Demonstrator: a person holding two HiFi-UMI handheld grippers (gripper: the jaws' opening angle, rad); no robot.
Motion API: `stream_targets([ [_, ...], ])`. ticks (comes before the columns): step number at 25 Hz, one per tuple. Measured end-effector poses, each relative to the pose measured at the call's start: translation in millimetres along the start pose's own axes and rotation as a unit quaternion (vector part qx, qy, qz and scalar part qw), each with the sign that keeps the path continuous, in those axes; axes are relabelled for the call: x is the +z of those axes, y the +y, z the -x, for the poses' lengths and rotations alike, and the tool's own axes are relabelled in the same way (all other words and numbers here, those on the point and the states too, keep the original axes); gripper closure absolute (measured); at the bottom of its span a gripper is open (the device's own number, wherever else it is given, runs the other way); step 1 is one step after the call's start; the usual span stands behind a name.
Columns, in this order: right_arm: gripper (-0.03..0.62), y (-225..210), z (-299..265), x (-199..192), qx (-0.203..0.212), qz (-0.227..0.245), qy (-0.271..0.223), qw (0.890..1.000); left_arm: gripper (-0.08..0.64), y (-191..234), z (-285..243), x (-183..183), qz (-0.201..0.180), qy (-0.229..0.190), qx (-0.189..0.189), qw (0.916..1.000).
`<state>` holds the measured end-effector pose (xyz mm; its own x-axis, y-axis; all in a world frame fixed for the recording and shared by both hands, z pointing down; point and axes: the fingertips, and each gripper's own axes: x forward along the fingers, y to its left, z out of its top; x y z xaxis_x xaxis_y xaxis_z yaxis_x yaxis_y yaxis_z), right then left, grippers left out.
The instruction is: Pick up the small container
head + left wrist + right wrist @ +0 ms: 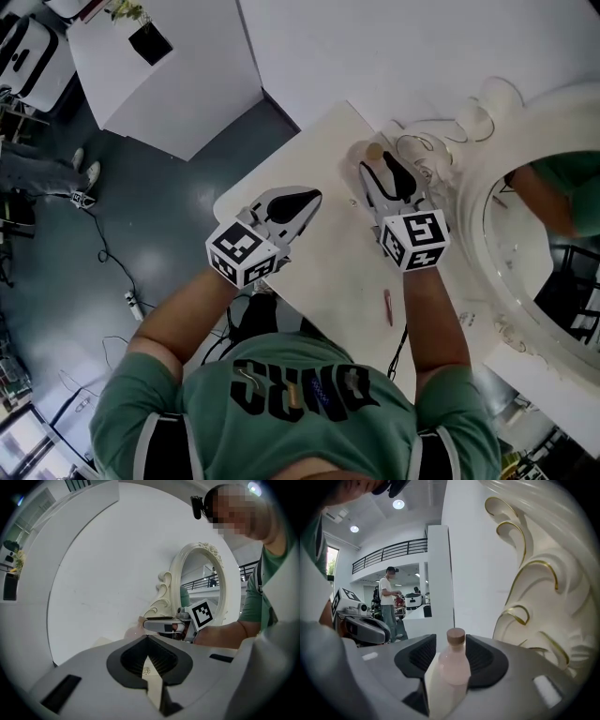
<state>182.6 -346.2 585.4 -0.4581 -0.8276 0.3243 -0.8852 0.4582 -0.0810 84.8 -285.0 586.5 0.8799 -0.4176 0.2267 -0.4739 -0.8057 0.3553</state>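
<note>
The small container is a pale pink bottle (453,667) with a brown cap, upright on the white table (319,281). In the head view only its cap (374,150) shows, near the mirror's base. My right gripper (452,654) is open, its dark pads on either side of the bottle with a small gap at the neck. From above, that right gripper (382,171) points at the bottle. My left gripper (309,199) hovers over the table's left part, a hand's width from the right one. In its own view the left gripper (148,641) is shut on nothing.
A large ornate white mirror (525,141) stands right of the bottle, its carved frame (534,597) close beside my right gripper. A thin pink stick (387,307) lies on the table near the front. The table's left edge drops to a dark floor with cables (112,272).
</note>
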Motion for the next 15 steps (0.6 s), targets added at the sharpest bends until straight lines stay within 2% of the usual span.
stream_targets([
  [14,0.396,-7.6,-28.4,-10.4,-0.004,0.018,0.008,1.000,0.557,7.9,-13.2,-11.1,0.010,-0.004,-0.011,0.9999],
  [15,0.412,-9.2,-29.1,-9.8,-0.005,0.019,0.007,1.000,0.557,8.3,-13.5,-10.7,0.010,-0.004,-0.011,0.9999],
])
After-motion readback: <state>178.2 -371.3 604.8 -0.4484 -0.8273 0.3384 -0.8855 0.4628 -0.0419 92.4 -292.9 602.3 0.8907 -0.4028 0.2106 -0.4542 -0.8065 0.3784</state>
